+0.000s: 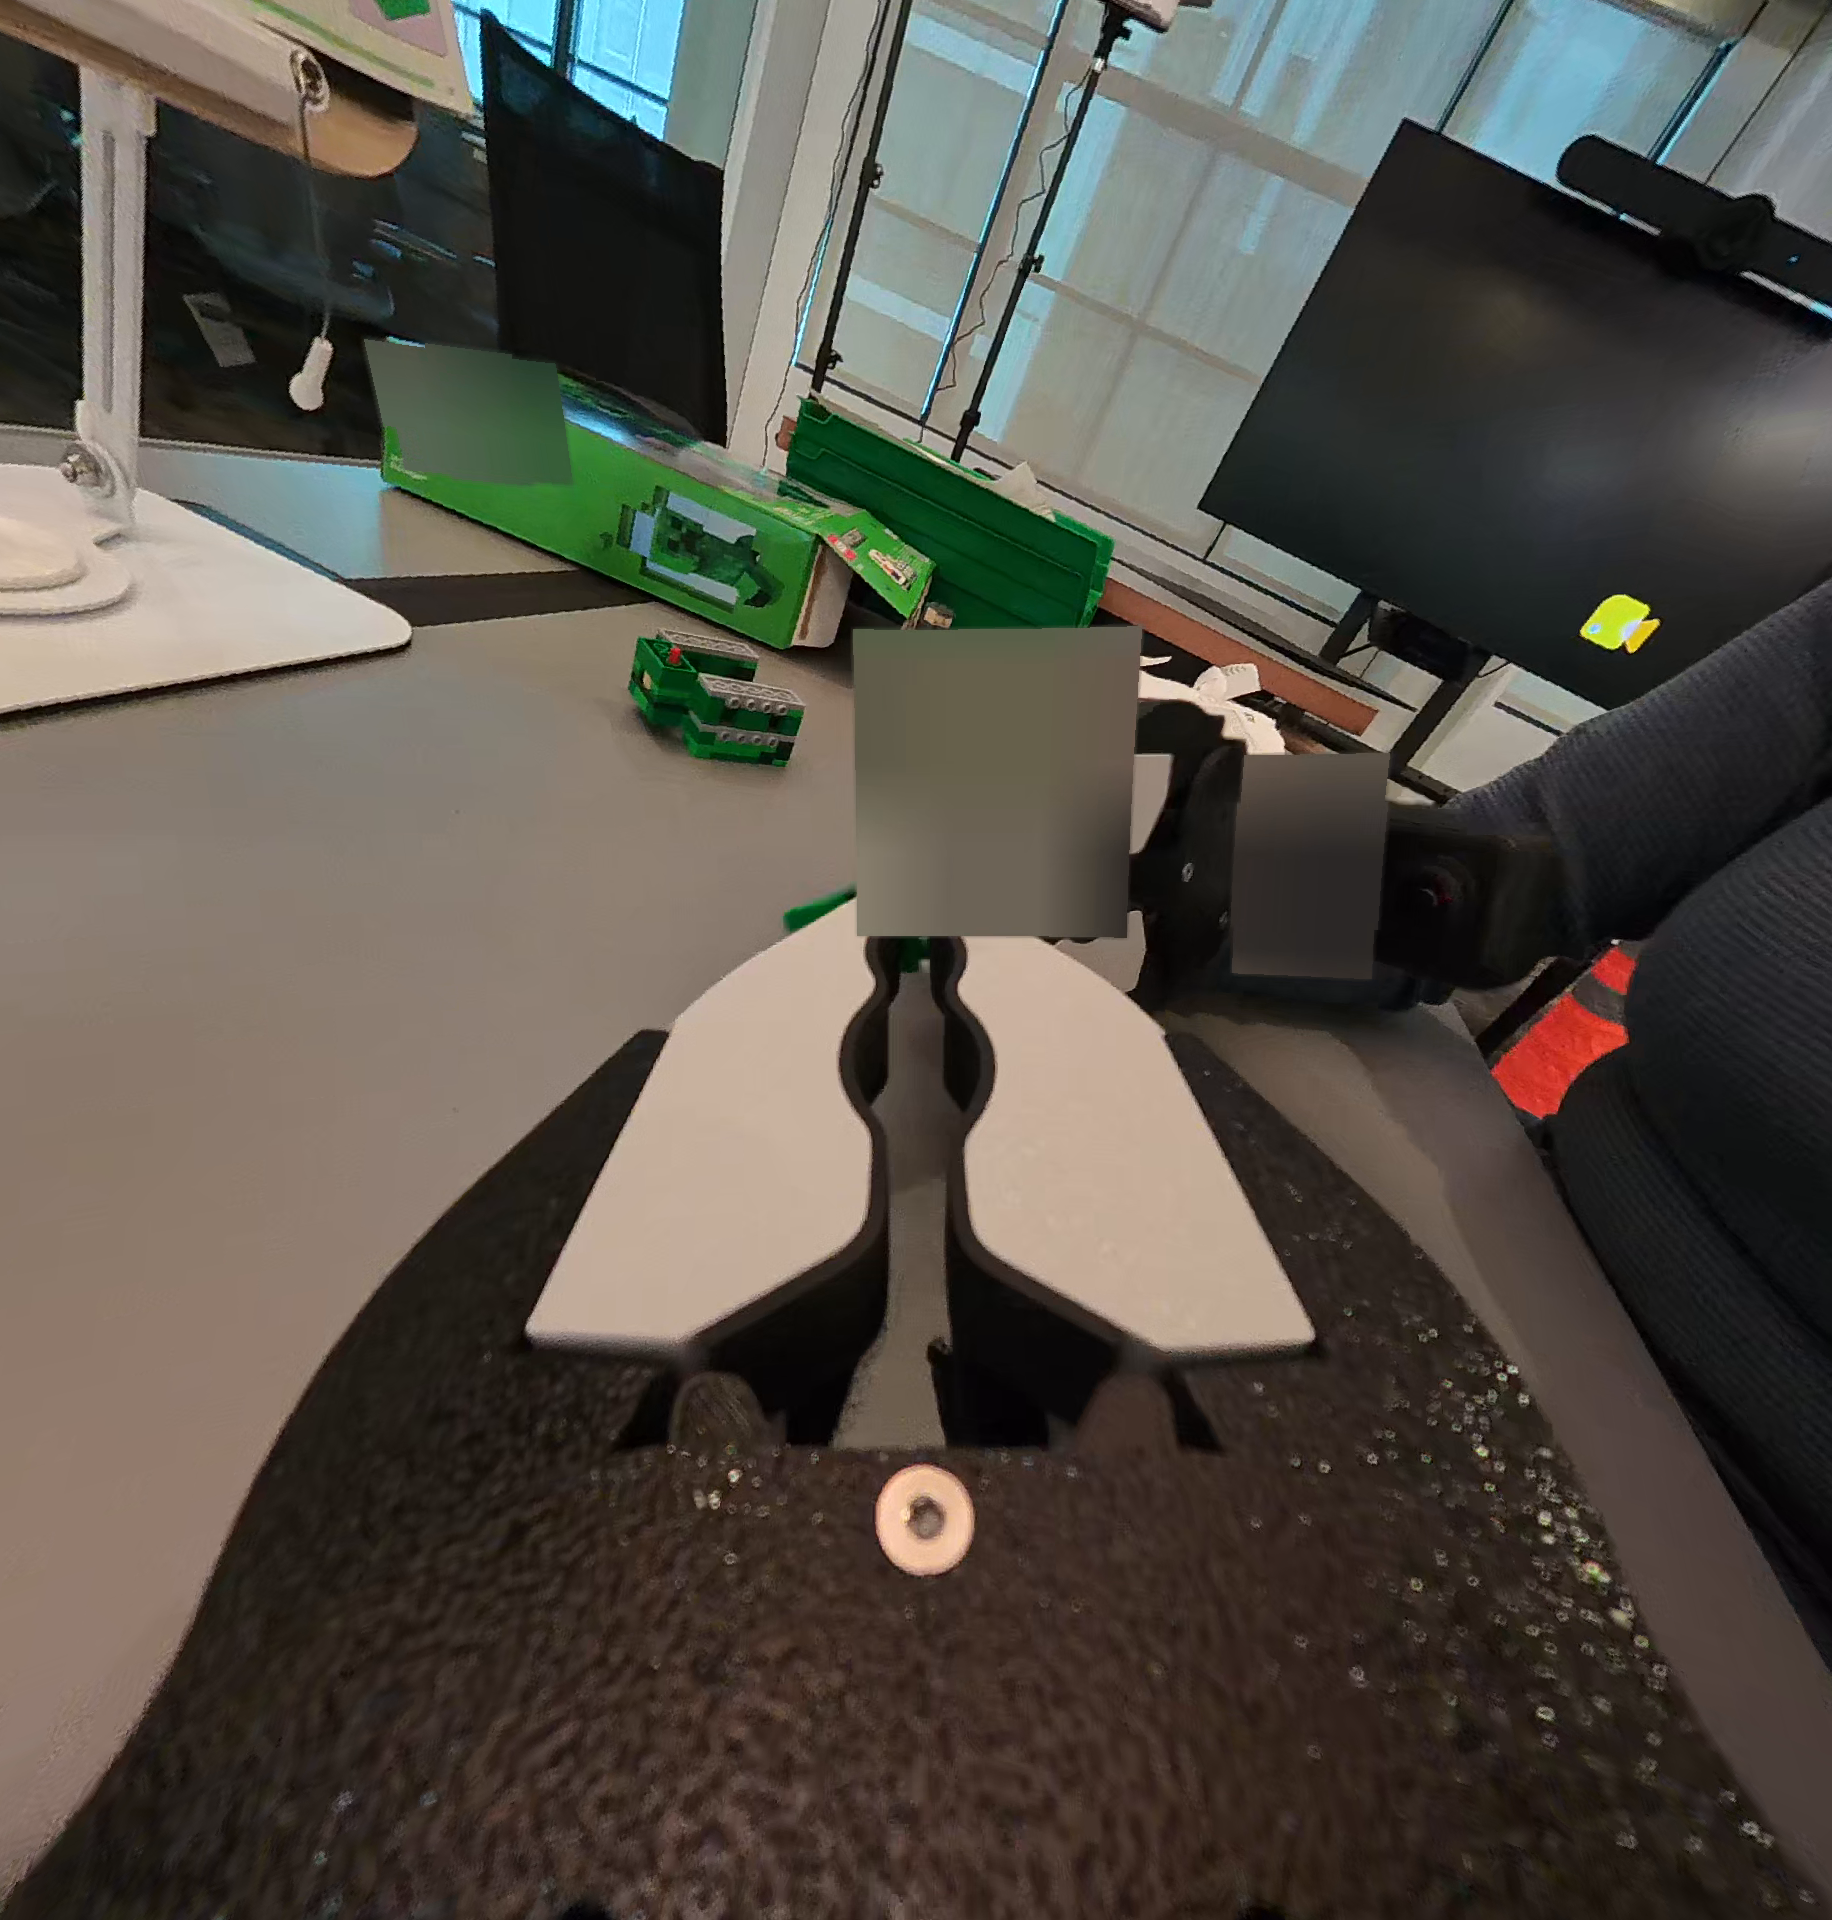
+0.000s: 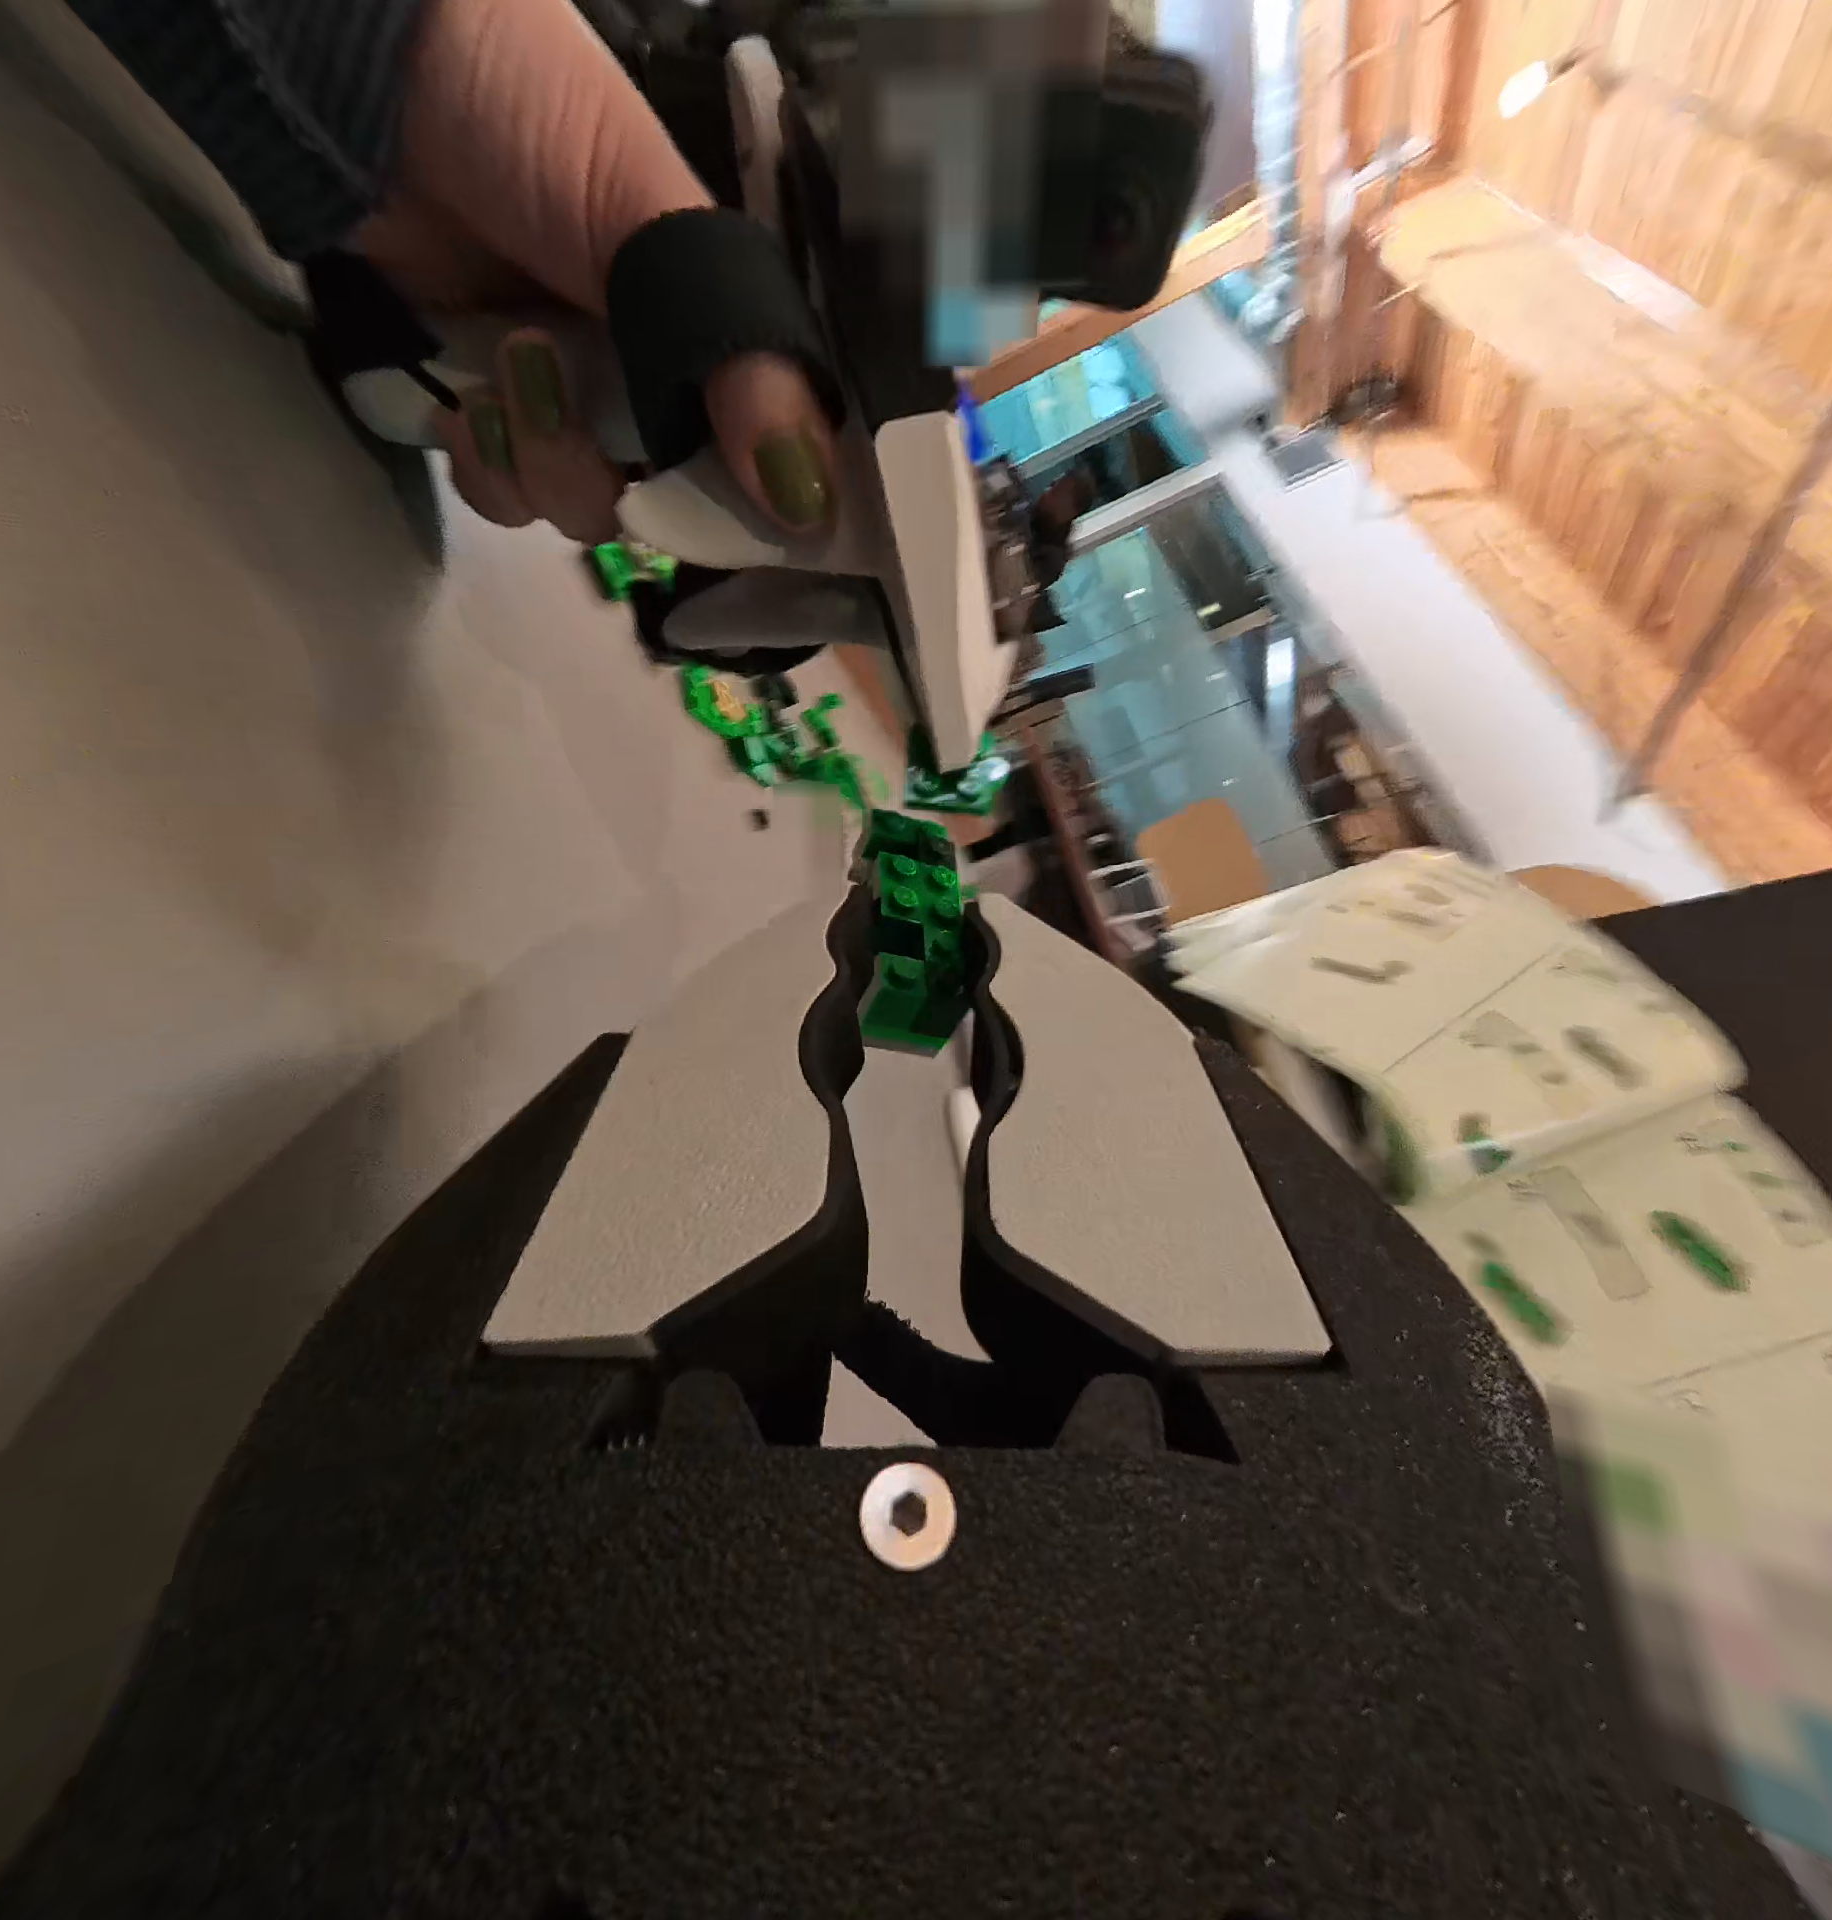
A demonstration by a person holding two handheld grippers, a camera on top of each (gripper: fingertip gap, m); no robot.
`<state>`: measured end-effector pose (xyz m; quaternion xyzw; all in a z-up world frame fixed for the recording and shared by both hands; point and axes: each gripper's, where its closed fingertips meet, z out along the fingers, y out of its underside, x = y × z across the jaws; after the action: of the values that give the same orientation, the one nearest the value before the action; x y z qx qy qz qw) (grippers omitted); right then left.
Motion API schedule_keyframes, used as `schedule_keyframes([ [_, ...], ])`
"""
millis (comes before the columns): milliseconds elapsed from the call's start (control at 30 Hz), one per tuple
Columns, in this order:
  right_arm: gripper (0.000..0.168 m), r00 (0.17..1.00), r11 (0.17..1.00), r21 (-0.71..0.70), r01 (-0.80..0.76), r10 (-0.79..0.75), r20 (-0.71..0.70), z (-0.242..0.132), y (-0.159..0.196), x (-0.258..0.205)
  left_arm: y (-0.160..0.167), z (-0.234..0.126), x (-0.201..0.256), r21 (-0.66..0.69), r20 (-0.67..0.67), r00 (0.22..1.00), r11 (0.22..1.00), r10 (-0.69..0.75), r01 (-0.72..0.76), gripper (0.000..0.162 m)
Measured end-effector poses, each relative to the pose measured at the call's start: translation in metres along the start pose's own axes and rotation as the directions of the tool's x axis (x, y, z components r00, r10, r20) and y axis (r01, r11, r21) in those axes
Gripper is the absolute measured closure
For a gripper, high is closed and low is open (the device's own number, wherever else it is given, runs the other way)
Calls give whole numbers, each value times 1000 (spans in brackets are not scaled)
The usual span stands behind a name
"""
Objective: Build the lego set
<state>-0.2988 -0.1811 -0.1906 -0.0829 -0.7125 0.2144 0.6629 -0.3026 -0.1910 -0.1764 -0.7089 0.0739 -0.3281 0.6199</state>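
The right gripper (image 2: 912,925) is clamping a stacked green lego piece (image 2: 914,935) between its nearly closed fingers, the piece sitting at the fingertips with its long axis running forward along the fingers and its far end jutting out past the tips; studded faces are showing toward the camera. Just beyond that far end the left gripper (image 2: 953,769) is reaching in from above, held by a hand (image 2: 579,260), its pale fingers pinching a small green brick (image 2: 948,784) that is hanging right by the tip of the stacked piece; whether the two are touching cannot be told through the blur. In the left wrist view the left gripper's (image 1: 914,951) fingers are standing almost together with a sliver of green (image 1: 907,951) between the tips, though a mosaic patch is covering what lies ahead. Loose green lego pieces (image 2: 777,738) are lying scattered on the grey table (image 1: 320,935) behind the meeting point. An instruction booklet (image 2: 1494,1060) is lying open to the right. Farther off on the table a partly built green and grey block (image 1: 714,701) is resting, near an opened green box (image 1: 673,530) and a green bin (image 1: 953,520), with a dark monitor (image 1: 1556,405) standing behind.
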Motion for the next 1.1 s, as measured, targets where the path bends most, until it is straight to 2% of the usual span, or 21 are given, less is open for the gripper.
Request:
schedule_keyframes([
  [133,152,921,961,-172,-218,260,289,1,26,-32,2,-1,-1,-14,3,1000,1000,-12,12,158],
  [300,152,788,884,-332,-330,451,419,-8,49,-47,2,2,-1,-26,12,1000,1000,4,-4,158],
  [367,152,769,873,-333,-355,476,427,-10,50,-45,3,4,0,-31,14,1000,999,12,-12,158],
  [433,138,778,868,-322,-377,485,399,-9,51,-38,4,6,-1,-41,19,1000,999,5,-4,158],
  [467,139,757,856,-303,-419,513,404,-9,46,-35,5,7,0,-45,16,1000,999,0,1,158],
  [500,141,710,823,-277,-496,568,416,-9,36,-32,5,9,1,-49,10,1000,999,-5,6,158],
  [567,147,563,707,-229,-670,684,465,-10,14,-22,7,11,3,-54,-5,1000,998,-13,13,158],
  [633,148,443,595,-209,-776,751,489,-11,4,-11,8,13,4,-61,-17,1000,998,-11,10,158],
  [700,150,377,525,-199,-828,783,495,-11,2,-3,8,14,8,-57,-43,999,998,-7,5,158],
  [867,153,247,419,-211,-883,798,550,-14,-8,1,9,18,11,-62,-53,998,998,14,-18,158],
  [967,154,211,383,-208,-900,801,561,-15,-11,3,10,21,14,-73,-59,998,997,32,-36,158],
  [1100,164,235,413,-213,-886,793,562,-15,-11,0,9,23,15,-58,-62,998,998,29,-33,158],
])
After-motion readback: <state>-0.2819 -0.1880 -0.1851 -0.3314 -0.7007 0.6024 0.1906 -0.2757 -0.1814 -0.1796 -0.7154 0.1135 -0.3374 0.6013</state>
